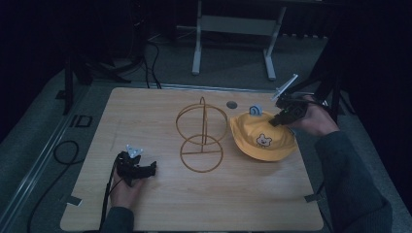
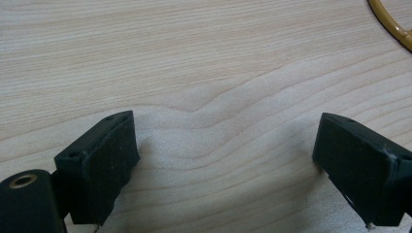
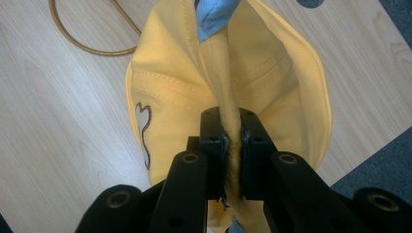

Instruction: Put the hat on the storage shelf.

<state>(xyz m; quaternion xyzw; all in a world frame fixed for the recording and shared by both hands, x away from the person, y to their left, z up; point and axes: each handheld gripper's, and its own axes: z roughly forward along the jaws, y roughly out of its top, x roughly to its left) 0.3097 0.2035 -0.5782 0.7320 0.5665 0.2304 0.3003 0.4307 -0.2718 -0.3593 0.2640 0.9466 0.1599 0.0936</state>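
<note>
Yellow fabric of the hat lies on the right half of the wooden table, just beside the gold wire stand, with its small bear patch facing your side. A pale blue tab sits at the hat's far edge.

Your right gripper comes in from the right and has the hat's far right edge pinched. In the right gripper view the jaws are closed tight on a raised fold of the yellow cloth; the fold runs straight up from between the pads to the blue tab. The rest of the hat spreads out flat on both sides of the fold.

Your left gripper rests low over the table's near left part, well apart from the hat. In the left gripper view its jaws stand wide with bare wood grain between them and nothing gripped. A curve of the gold wire shows at that view's upper right corner.
</note>
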